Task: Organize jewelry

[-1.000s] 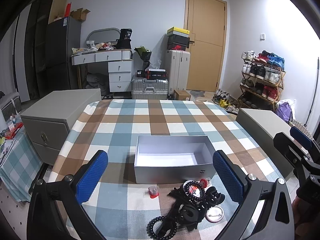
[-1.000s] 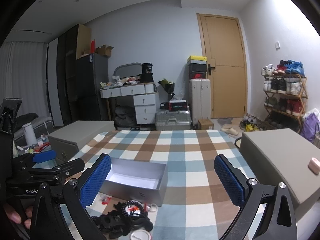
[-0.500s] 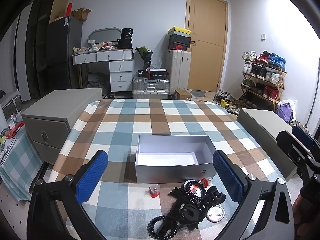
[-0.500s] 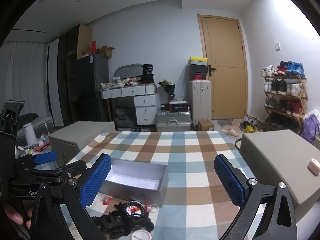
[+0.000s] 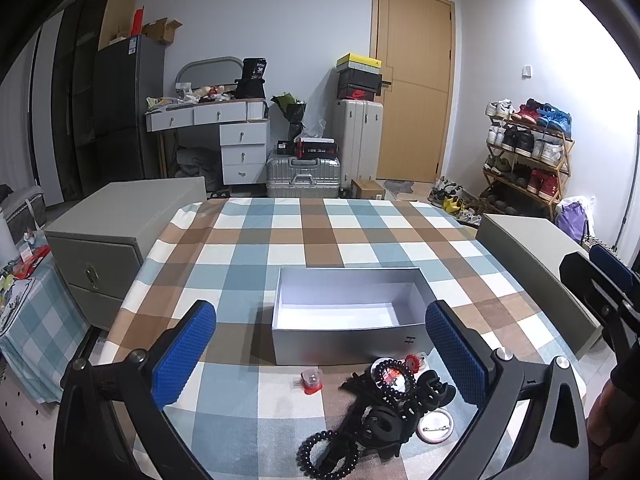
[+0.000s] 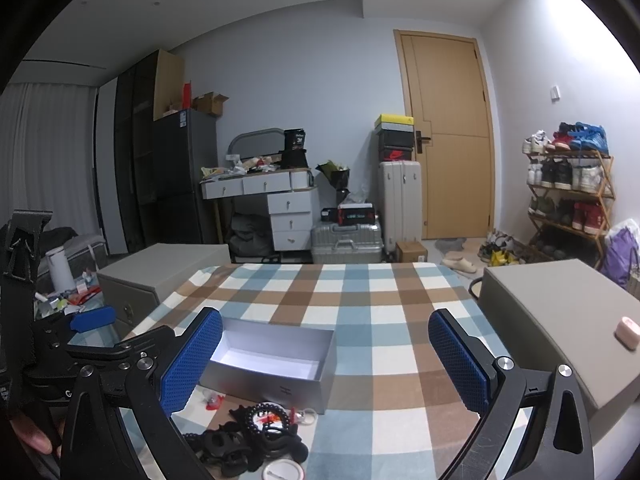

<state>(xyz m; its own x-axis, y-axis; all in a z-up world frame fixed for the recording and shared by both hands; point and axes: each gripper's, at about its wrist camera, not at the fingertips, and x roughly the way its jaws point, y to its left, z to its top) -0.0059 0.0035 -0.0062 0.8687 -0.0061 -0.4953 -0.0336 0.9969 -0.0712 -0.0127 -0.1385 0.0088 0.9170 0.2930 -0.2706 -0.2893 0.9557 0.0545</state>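
Note:
An empty silver-grey box (image 5: 348, 312) (image 6: 272, 364) sits open on the checked tablecloth (image 5: 320, 236). In front of it lies a pile of black hair clips and coiled ties (image 5: 380, 412) (image 6: 248, 440), a dark bead bracelet (image 5: 392, 374), a round white badge (image 5: 434, 428) and a small red piece (image 5: 312, 380). My left gripper (image 5: 320, 356) hovers open above the pile, nothing between its blue pads. My right gripper (image 6: 324, 364) is open too, held higher and to the right of the box. Each gripper shows at the edge of the other's view.
Grey cabinets stand at both sides of the table (image 5: 116, 224) (image 6: 560, 320); a pink case (image 6: 626, 332) lies on the right one. Beyond are suitcases (image 5: 304, 172), a drawer desk, a shoe rack (image 5: 528, 152) and a wooden door.
Both grippers have drifted only slightly; the view shifted a little and the right gripper sits marginally lower in the left wrist view. Nothing was taken hold of.

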